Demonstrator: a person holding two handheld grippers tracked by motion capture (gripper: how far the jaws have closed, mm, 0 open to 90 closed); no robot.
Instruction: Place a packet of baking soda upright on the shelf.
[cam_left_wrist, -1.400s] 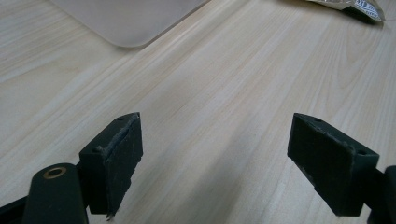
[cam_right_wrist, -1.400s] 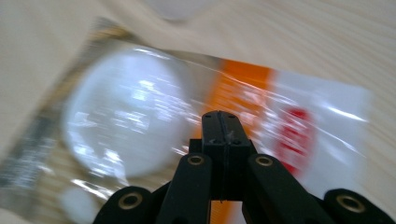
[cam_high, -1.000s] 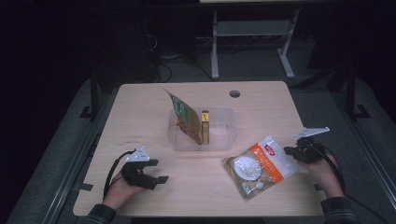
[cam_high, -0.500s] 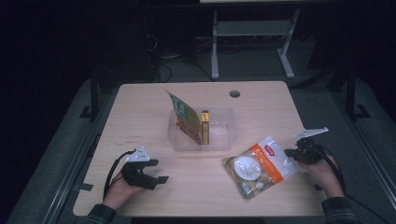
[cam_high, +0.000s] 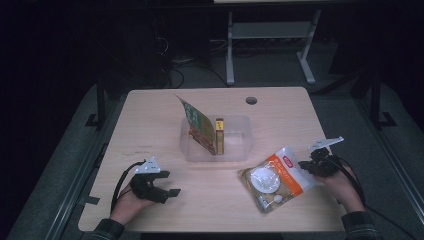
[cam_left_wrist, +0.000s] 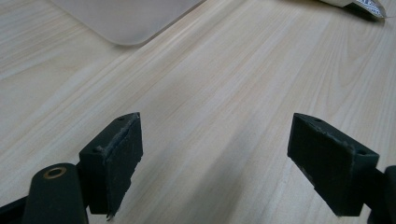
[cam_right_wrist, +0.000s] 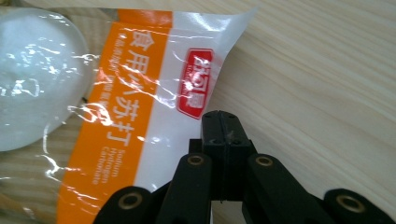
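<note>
Glossy plastic pouch (cam_right_wrist: 140, 93) (crinkled) on matt pale wood table (cam_high: 150, 130).

bag (cam_high: 275, 182) right of tray (cam_high: 240, 142), both on table (cam_high: 150, 125)

Pale wooden table (cam_high: 150, 130) bearing clear tub (cam_high: 235, 150) and orange-white pouch (cam_high: 280, 177).

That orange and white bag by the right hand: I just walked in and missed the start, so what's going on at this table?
A person works with tongs in each hand. The right tongs are shut on the edge of the bag, which lies flat on the table. The left tongs rest open near the front edge, holding nothing. Behind them, a clear tub holds a green packet and a yellow box standing upright.
</note>
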